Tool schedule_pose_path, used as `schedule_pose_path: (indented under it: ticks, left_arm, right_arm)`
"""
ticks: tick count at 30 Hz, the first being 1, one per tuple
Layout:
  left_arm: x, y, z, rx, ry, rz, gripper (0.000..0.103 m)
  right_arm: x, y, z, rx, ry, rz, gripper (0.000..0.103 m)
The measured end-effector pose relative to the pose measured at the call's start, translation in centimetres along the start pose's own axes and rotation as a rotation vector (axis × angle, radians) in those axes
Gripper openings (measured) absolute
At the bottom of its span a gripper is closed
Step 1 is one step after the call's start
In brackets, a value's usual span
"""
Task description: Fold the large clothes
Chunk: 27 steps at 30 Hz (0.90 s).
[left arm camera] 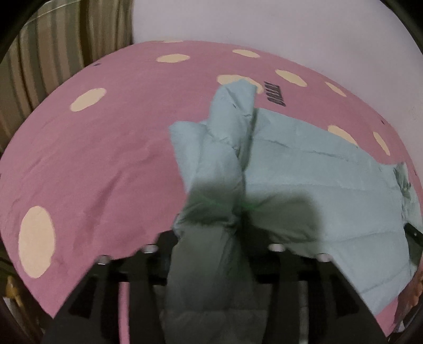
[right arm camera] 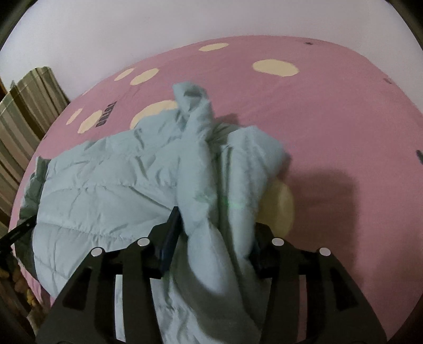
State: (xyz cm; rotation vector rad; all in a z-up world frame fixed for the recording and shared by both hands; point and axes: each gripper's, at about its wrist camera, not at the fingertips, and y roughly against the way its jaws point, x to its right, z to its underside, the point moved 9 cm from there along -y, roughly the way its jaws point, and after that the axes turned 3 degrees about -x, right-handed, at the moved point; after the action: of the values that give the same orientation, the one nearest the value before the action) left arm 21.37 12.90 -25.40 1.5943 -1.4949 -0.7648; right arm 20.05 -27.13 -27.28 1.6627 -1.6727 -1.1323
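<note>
A pink bedspread [left arm camera: 105,148] dotted with cream circles is backed by a pale wall [left arm camera: 264,21] at twelve o'clock and striped curtains [left arm camera: 53,47] at ten. Bare cover is left open toward nine o'clock. A pale blue quilted jacket [right arm camera: 111,180] is spread across it, bunched sleeves rising between the parted jaws of the left gripper [left arm camera: 211,254] and right gripper [right arm camera: 211,246]; whether the fabric is pinched cannot be told.

One pale blue jacket [left arm camera: 304,169] lay on one pink bed [left arm camera: 105,158]. Two hand-held grippers were there, a left [left arm camera: 211,254] and a right [right arm camera: 211,246]. One striped curtain [left arm camera: 53,53] hung at the side. The sheet bore one dark printed word [left arm camera: 276,96].
</note>
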Motion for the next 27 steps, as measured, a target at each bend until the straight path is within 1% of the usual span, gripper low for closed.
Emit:
schedule_pose_path:
  ticks: [1, 4, 6, 7, 8, 9, 10, 11, 13, 16, 19, 23, 27]
  left_arm:
    - [-0.7, 0.4, -0.1, 0.013, 0.010, -0.016, 0.054]
    - [-2.2, 1.0, -0.1, 0.025, 0.034, -0.045, 0.056]
    - [-2.6, 1.7, -0.2, 0.041, 0.043, -0.051, 0.056]
    - [-2.7, 2.0, -0.2, 0.048, 0.040, -0.055, 0.056]
    - [-2.6, 2.2, -0.3, 0.056, 0.032, -0.060, 0.056]
    - [-2.4, 2.5, -0.4, 0.066, 0.019, -0.066, 0.056]
    - [-2.3, 2.6, -0.5, 0.067, 0.010, -0.068, 0.056]
    - [-2.1, 2.6, -0.6, 0.066, 0.002, -0.066, 0.056]
    - [-2.0, 2.6, -0.7, 0.061, -0.002, -0.059, 0.056]
    - [-2.0, 2.8, -1.0, 0.060, -0.007, -0.054, 0.056]
    - [-2.0, 3.3, -1.4, 0.073, -0.013, -0.053, 0.056]
    - [-2.3, 3.2, -1.6, 0.071, -0.011, -0.056, 0.056]
    - [-2.4, 2.8, -1.5, 0.062, -0.009, -0.056, 0.056]
  right_arm:
    - [0.3, 0.7, -0.2, 0.014, -0.007, 0.018, 0.051]
    - [0.4, 2.8, -0.8, 0.075, -0.012, 0.067, 0.052]
    - [-1.0, 4.4, -1.5, 0.119, 0.006, 0.056, 0.050]
    - [-2.0, 4.8, -1.7, 0.128, 0.019, 0.033, 0.045]
    - [-3.1, 4.9, -1.8, 0.125, 0.033, 0.012, 0.043]
    - [-4.8, 4.7, -1.7, 0.107, 0.062, -0.022, 0.042]
    - [-5.9, 4.4, -1.6, 0.090, 0.083, -0.045, 0.039]
    - [-7.9, 3.6, -1.4, 0.064, 0.112, -0.075, 0.035]
    - [-10.4, 2.5, -1.1, 0.034, 0.153, -0.099, 0.034]
    - [-13.9, 0.8, -0.9, 0.013, 0.211, -0.106, 0.034]
    - [-15.8, 0.0, -0.7, 0.012, 0.242, -0.095, 0.033]
    - [-16.9, -0.9, -0.4, -0.005, 0.259, -0.085, 0.033]
    - [-16.9, -1.6, 0.1, -0.013, 0.273, -0.062, 0.033]
